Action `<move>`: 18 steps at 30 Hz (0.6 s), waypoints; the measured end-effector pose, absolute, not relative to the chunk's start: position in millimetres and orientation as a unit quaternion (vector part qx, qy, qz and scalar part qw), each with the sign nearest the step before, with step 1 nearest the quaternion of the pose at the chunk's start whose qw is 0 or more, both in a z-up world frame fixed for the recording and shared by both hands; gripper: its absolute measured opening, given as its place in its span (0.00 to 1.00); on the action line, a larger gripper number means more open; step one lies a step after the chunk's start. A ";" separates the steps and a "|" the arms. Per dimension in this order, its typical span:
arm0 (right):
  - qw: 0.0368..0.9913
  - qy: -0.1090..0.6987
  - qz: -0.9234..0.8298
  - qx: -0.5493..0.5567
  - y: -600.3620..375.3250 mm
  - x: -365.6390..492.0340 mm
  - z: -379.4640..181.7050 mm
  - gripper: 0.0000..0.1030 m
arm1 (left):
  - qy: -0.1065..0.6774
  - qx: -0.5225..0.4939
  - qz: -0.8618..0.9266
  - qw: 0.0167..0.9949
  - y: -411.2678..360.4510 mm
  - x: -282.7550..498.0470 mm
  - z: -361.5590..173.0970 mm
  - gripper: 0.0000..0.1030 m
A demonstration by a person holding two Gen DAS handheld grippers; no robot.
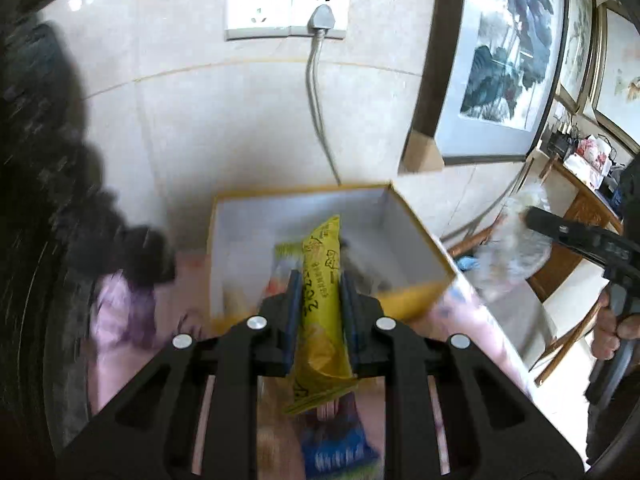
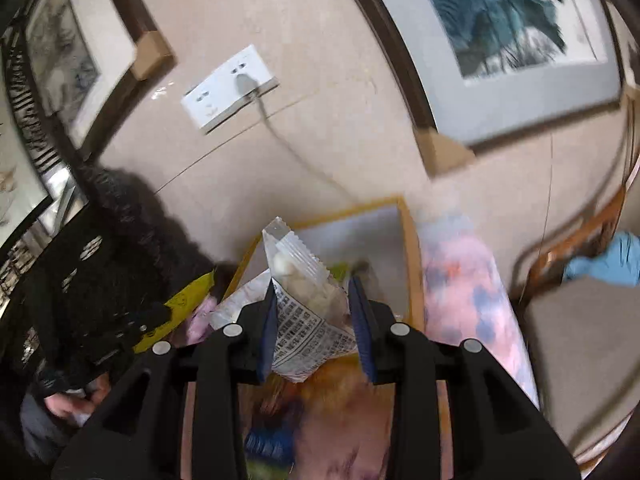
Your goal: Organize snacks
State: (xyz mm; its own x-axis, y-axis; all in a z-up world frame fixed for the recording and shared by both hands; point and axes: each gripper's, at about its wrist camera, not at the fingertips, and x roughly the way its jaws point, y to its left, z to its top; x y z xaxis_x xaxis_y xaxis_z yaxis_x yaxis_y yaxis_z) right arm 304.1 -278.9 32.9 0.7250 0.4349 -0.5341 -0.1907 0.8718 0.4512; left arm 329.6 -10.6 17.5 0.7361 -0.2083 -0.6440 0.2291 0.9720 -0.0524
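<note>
Showing dense print: clear packet [image 2: 310, 320]

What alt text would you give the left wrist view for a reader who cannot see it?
The left gripper pinches a long yellow snack packet above an open yellow-edged box standing against a tiled wall. A plugged-in wall socket and a framed painting hang behind, and the right gripper enters from the right holding a clear packet.
</note>
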 end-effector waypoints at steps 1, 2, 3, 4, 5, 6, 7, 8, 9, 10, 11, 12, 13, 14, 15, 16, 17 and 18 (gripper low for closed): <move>0.914 0.326 0.165 0.178 -276.0 321.1 34.1 0.33 | 0.349 0.039 -0.116 0.929 -16.1 346.3 18.3 0.18; 0.915 0.326 0.162 0.172 -273.4 335.0 34.0 0.33 | 0.351 0.060 -0.120 0.927 -20.9 358.1 19.0 0.18; 0.915 0.332 0.161 0.165 -268.9 355.1 32.5 0.33 | 0.353 0.090 -0.122 0.923 -27.2 374.7 17.8 0.19; 0.912 0.341 0.167 0.157 -263.6 374.3 28.8 0.38 | 0.357 0.109 -0.111 0.921 -30.1 388.0 15.4 0.20; 0.907 0.351 0.174 0.153 -259.6 390.8 23.6 0.44 | 0.358 0.127 -0.090 0.921 -31.3 400.1 11.7 0.41; 0.904 0.362 0.177 0.147 -257.7 399.7 18.4 0.77 | 0.359 0.143 -0.066 0.920 -31.3 406.5 8.4 0.73; 0.901 0.373 0.175 0.136 -255.0 408.5 13.3 0.99 | 0.355 0.159 -0.025 0.921 -30.7 409.2 4.5 0.98; 0.903 0.377 0.166 0.125 -255.6 411.9 8.9 0.99 | 0.338 0.169 0.010 0.926 -28.7 405.8 1.0 0.98; 0.906 0.377 0.159 0.111 -257.9 410.7 5.3 0.99 | 0.333 0.180 0.018 0.925 -26.8 398.3 -5.6 0.98; 0.906 0.381 0.155 0.098 -259.7 407.9 2.5 0.99 | 0.342 0.191 0.011 0.920 -24.9 391.0 -12.7 0.98; 0.905 0.390 0.151 0.075 -265.5 399.5 -3.8 0.99 | 0.354 0.203 0.007 0.913 -23.5 383.1 -20.5 0.98; 0.904 0.397 0.150 0.061 -270.1 391.1 -9.0 0.99 | 0.365 0.222 0.010 0.904 -20.8 367.2 -32.6 0.98; 0.902 0.402 0.153 0.044 -277.3 376.7 -16.4 0.99 | 0.369 0.238 0.011 0.898 -17.6 349.0 -45.2 0.98; 0.899 0.406 0.159 0.032 -282.1 363.8 -23.1 0.99 | 0.373 0.248 0.006 0.894 -14.5 334.2 -55.3 0.98; 0.892 0.416 0.174 0.013 -289.1 344.2 -35.3 0.99 | 0.385 0.260 -0.006 0.886 -8.5 312.7 -72.4 0.98; 0.885 0.427 0.186 -0.004 -293.6 327.7 -47.9 0.99 | 0.399 0.264 -0.015 0.878 -5.4 297.6 -85.1 0.98; 0.873 0.446 0.198 -0.027 -297.1 307.3 -66.8 0.99 | 0.415 0.262 -0.023 0.871 -0.8 285.3 -97.7 0.98; 0.863 0.465 0.194 -0.041 -298.6 293.4 -83.7 0.99 | 0.426 0.247 -0.022 0.870 6.0 273.6 -109.1 0.98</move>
State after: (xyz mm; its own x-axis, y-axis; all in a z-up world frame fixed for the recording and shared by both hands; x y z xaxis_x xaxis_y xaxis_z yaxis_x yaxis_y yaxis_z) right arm 293.4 -298.6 -83.7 0.4916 0.2963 -0.8189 -0.3735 0.9212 0.1091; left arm 273.6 6.0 -109.1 0.6367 0.1709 -0.7519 0.2489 0.8774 0.4102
